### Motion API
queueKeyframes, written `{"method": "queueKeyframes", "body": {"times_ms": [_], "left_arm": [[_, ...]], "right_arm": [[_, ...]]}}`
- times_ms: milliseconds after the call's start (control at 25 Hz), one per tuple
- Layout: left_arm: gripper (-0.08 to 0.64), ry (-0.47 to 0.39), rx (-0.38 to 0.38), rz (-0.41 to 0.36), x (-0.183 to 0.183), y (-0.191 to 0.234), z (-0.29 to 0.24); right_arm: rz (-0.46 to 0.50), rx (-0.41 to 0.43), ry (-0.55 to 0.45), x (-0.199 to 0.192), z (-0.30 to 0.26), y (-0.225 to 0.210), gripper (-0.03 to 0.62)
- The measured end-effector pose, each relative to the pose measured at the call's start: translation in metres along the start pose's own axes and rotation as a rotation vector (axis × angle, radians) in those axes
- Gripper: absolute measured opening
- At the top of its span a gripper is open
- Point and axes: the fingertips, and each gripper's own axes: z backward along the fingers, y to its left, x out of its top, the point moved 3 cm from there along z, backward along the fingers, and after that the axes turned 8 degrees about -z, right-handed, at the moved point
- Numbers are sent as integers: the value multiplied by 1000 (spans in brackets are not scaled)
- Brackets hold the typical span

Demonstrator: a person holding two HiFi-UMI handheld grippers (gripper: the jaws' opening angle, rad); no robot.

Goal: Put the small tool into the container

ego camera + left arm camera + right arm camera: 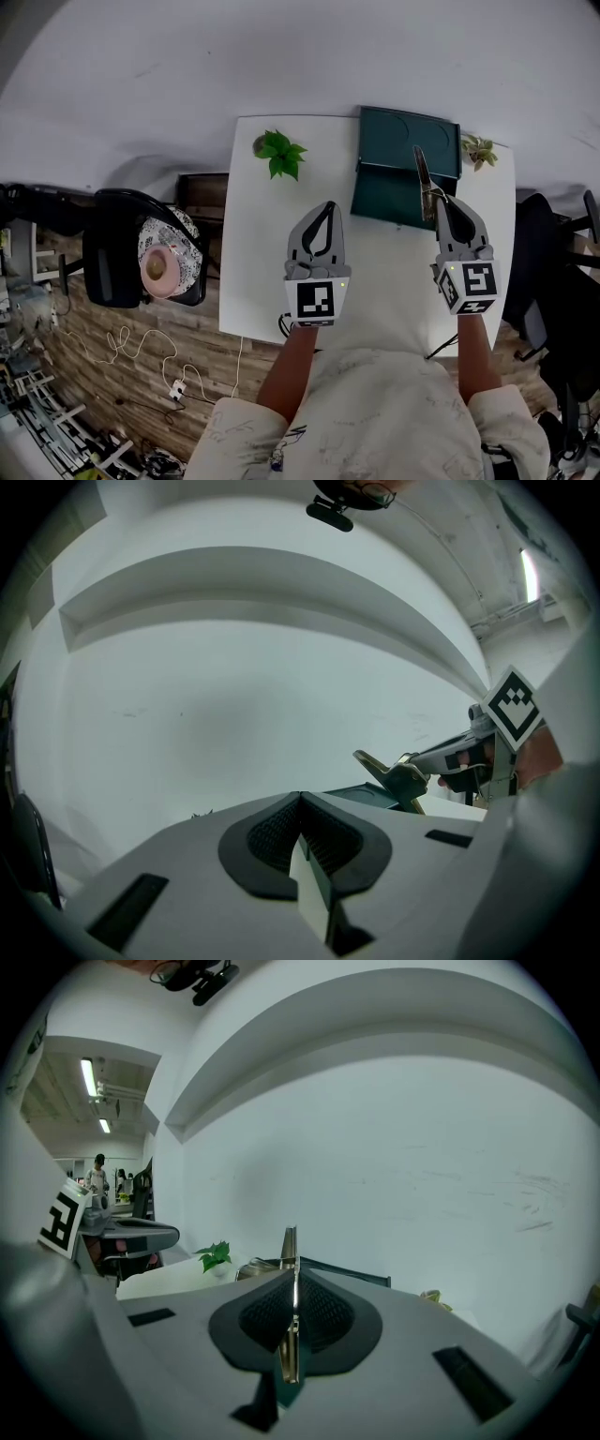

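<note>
Tool (422,173) clamped in right gripper (443,202) over container (389,173) edge, left gripper (327,208) closed above table (272,262)

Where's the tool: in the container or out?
Out: the right gripper is shut on the tool, whose tip shows over the container in the head view.

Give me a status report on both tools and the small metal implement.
Left tool shut, empty. Right tool shut on metal implement, over green container. No obstruction.
</note>
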Motion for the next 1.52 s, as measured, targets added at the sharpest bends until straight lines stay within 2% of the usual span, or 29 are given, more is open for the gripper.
{"method": "queueKeyframes", "body": {"times_ms": [1520], "left_arm": [[6,62,-15,50,-41,12,-12]], "right_arm": [[409,80,235,-52,-52,32,17]]}}
